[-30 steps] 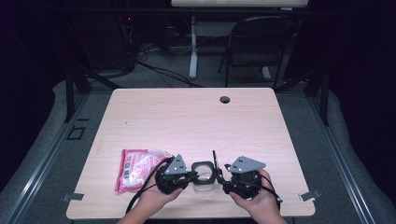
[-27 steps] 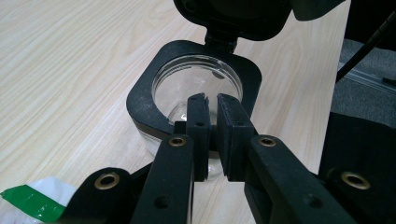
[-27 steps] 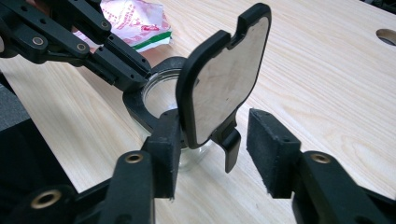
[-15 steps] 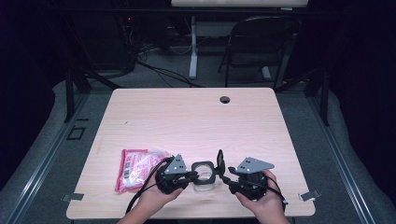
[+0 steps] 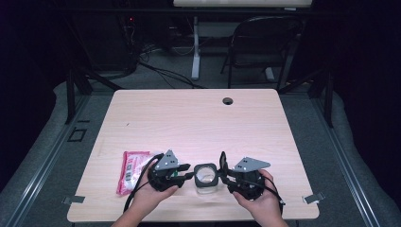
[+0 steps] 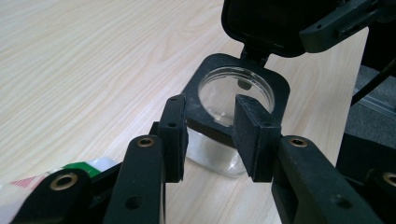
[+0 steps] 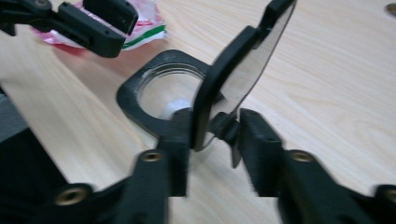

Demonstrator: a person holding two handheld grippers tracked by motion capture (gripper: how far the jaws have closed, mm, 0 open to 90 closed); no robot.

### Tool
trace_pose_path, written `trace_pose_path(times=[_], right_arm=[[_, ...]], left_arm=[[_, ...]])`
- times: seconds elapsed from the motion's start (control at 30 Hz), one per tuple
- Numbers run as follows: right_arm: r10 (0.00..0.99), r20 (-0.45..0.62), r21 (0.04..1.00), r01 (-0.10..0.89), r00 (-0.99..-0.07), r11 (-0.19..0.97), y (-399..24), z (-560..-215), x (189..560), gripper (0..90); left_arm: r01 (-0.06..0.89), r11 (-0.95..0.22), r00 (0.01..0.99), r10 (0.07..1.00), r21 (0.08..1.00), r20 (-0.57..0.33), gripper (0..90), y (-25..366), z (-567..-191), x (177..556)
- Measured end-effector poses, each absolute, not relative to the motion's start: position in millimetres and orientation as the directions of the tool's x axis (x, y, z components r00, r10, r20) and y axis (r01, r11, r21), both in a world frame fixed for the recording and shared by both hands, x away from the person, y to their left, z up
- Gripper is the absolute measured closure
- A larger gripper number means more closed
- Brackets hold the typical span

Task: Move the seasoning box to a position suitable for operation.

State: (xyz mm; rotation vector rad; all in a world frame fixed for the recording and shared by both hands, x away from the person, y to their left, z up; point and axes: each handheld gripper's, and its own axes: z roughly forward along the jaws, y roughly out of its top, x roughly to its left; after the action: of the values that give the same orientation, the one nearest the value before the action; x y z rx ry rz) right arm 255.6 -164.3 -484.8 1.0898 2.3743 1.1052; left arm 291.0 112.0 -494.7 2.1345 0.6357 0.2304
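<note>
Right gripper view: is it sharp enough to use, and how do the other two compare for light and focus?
Right gripper view: soft with motion blur, worst on its own jaws, and the lid throws a grey sheen. Left gripper view: crisp on the jar, near jaws slightly soft, even light. High view: table well lit, surroundings nearly black, faint shadows.

Both tongs are showing black bodies. The left tongs [image 5: 190, 176] and the right tongs [image 5: 222, 174] are each carrying a grey three-cornered plate on top. Black cables are trailing from them. Brass-coloured screw rings are shining on the black arms behind the square pads [image 6: 254, 135].
</note>
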Motion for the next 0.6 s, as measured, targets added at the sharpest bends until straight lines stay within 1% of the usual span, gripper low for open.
trace_pose_path(times=[0.03, 0.4, 0.6], right_arm=[[0.749, 0.030, 0.751, 0.510, -0.662, 0.420, -164.3, -484.4, 257.2, 74.5], [0.719, 0.052, 0.752, 0.501, -0.693, 0.428, -164.4, -484.7, 272.3, 84.9], [0.697, 0.056, 0.751, 0.491, -0.714, 0.443, -161.9, -484.3, 282.7, 85.5]], left_arm=[[0.360, -0.483, 0.848, 0.526, 0.798, -0.064, 64.7, 114.8, -493.3, 291.4], [0.371, -0.482, 0.835, 0.547, 0.794, -0.059, 64.3, 119.7, -495.5, 291.9], [0.372, -0.504, 0.838, 0.544, 0.780, -0.049, 64.6, 116.7, -499.9, 291.5]])
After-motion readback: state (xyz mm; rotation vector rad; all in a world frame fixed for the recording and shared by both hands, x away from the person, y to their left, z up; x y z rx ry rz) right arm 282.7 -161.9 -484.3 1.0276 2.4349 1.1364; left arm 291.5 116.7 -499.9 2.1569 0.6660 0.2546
